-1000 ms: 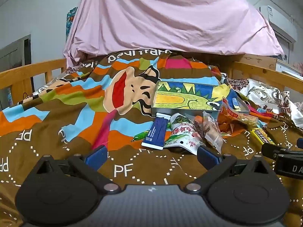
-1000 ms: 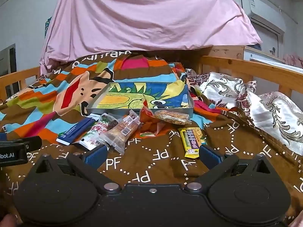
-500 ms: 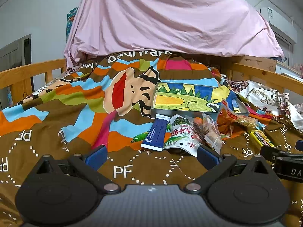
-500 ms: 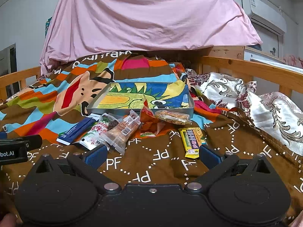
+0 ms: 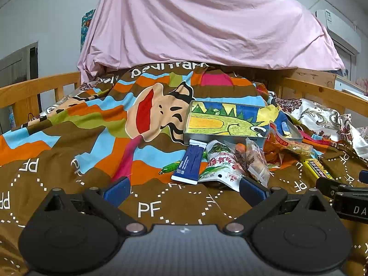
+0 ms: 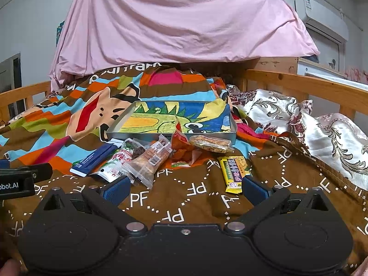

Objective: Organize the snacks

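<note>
A shallow metal tray with a dinosaur picture inside lies on the bed. Snack packets lie in a heap in front of it: a blue packet, a green-and-white packet, a clear biscuit packet, an orange packet, a nut bar and a yellow bar. My left gripper is open and empty, just short of the blue packet. My right gripper is open and empty, short of the heap.
The colourful brown blanket covers the bed. Wooden rails run along both sides. A pink sheet hangs at the back. A floral cloth lies on the right.
Both grippers have barely moved; the left view has drifted slightly, the snacks sitting a little lower in it. Nothing was taken hold of.
</note>
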A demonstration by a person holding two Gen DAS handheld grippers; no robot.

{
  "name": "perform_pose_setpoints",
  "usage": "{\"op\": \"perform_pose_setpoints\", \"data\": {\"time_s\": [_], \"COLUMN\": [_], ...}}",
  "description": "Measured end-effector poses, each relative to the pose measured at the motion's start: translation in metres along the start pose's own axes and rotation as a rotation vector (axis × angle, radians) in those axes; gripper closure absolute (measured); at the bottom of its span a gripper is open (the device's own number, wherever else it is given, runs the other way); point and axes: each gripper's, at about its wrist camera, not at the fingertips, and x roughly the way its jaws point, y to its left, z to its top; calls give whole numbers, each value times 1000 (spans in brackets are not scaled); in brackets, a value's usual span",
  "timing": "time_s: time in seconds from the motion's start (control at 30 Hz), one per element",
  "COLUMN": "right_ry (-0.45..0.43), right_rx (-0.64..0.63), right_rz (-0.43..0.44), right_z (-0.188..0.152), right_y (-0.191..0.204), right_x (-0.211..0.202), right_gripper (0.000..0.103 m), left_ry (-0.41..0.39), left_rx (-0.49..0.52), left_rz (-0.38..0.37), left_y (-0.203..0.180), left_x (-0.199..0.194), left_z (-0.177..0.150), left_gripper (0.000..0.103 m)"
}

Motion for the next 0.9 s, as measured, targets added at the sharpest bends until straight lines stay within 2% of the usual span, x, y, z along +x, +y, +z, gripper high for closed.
{"op": "perform_pose_setpoints", "data": {"time_s": [0.7, 0.8, 0.9], "right_ry": [7, 2, -3], "right_rx": [-5, -14, -17], "right_rz": [-3, -15, -19], "right_z": [0, -1, 0], "right_y": [0, 1, 1], "right_x": [0, 0, -1], "right_gripper": [0, 0, 0], "left_ry": [9, 33, 67], "left_rx": [-24, -39, -63], "left_rz": [3, -19, -7], "left_y": [4, 6, 8], "left_x": [2, 5, 11], "left_z": [-1, -1, -1], "left_gripper": [0, 0, 0]}}
